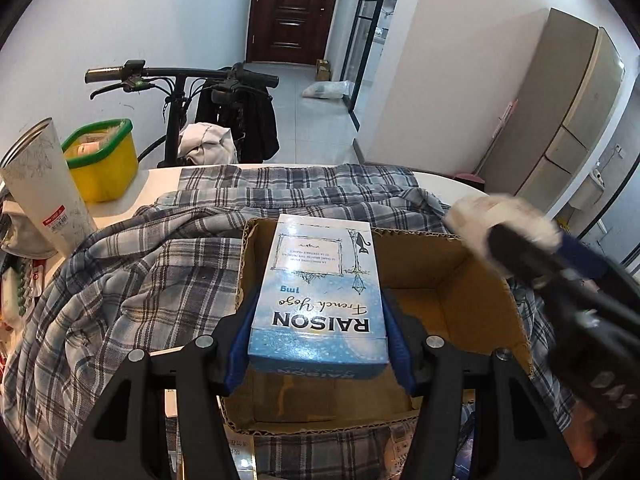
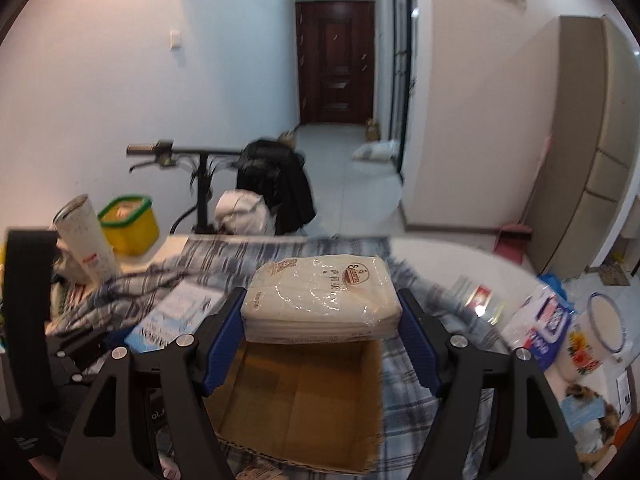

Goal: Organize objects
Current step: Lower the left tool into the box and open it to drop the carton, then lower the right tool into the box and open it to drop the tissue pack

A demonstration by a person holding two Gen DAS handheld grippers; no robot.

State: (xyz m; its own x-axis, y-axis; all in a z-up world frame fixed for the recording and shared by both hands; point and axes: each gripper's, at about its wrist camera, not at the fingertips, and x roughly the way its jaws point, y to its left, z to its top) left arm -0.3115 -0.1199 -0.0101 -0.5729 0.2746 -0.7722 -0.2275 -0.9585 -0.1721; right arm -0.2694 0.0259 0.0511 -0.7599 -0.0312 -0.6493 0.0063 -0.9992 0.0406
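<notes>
Two grippers work over one open cardboard box (image 1: 452, 280) that sits on a blue plaid shirt (image 1: 132, 280) spread across a white table (image 1: 120, 200).

On the left, our left gripper (image 1: 318, 344) is closed across the width of a blue RAISON carton (image 1: 318, 292), its blue pads pressing the carton's two long sides near the printed end. The carton hangs level above the left part of the box, lengthwise away from us. We judge it light and stiff, with glossy faces that could slip, so a hold across the narrow sides suits it; too hard a squeeze might dent the card.

On the right, our right gripper (image 2: 322, 320) is closed on a plastic-wrapped pack of tissues (image 2: 320, 300), clamped at both ends. It hovers level above the box's far edge. We judge this pack light, soft and compressible, its film slick; the pads should sink in a little and hold.

Both tools point forward and slightly down. The left tool's view shows the right one blurred at the box's right edge.
</notes>
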